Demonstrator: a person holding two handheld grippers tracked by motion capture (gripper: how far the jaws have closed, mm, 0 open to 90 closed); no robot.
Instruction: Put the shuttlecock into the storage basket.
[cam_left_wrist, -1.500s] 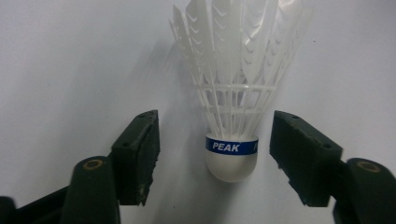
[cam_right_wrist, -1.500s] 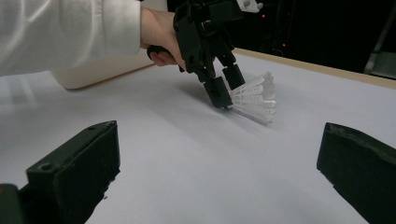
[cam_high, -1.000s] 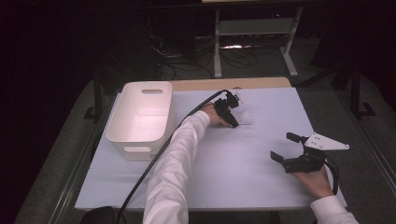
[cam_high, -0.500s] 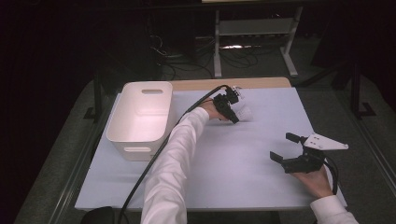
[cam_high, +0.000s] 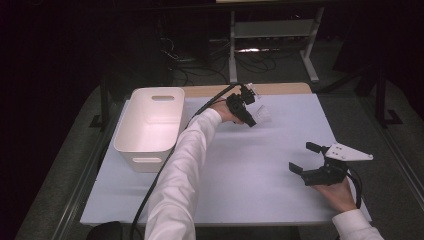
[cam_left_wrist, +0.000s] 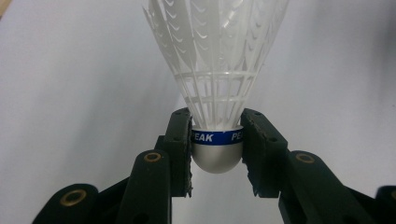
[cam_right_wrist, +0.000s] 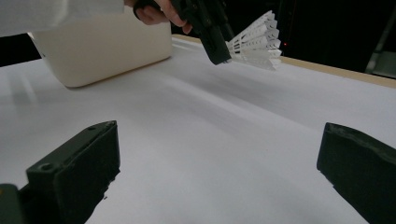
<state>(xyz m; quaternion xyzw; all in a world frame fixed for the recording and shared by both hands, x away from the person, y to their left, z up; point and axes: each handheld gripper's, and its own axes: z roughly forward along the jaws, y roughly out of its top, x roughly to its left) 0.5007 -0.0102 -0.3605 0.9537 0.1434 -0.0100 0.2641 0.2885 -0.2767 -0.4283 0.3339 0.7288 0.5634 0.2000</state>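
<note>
A white shuttlecock (cam_left_wrist: 217, 74) with a silver cap and a blue band sits between the pads of my left gripper (cam_left_wrist: 215, 151), which is shut on its cap. In the high view that left gripper (cam_high: 251, 121) hangs above the far middle of the white table, with the shuttlecock (cam_high: 263, 115) pointing right. The right gripper view catches the shuttlecock (cam_right_wrist: 256, 43) lifted off the surface. My right gripper (cam_high: 304, 157) rests at the near right, jaws wide open with nothing between them.
A white plastic bin (cam_high: 150, 125) with handle slots stands at the left of the table (cam_high: 250, 190). A black cable trails from the left gripper along the sleeve. Past the far edge the floor is dark, with a metal stand (cam_high: 272, 35).
My left gripper has risen off the table with the shuttlecock in it. The right gripper has stayed where it was.
</note>
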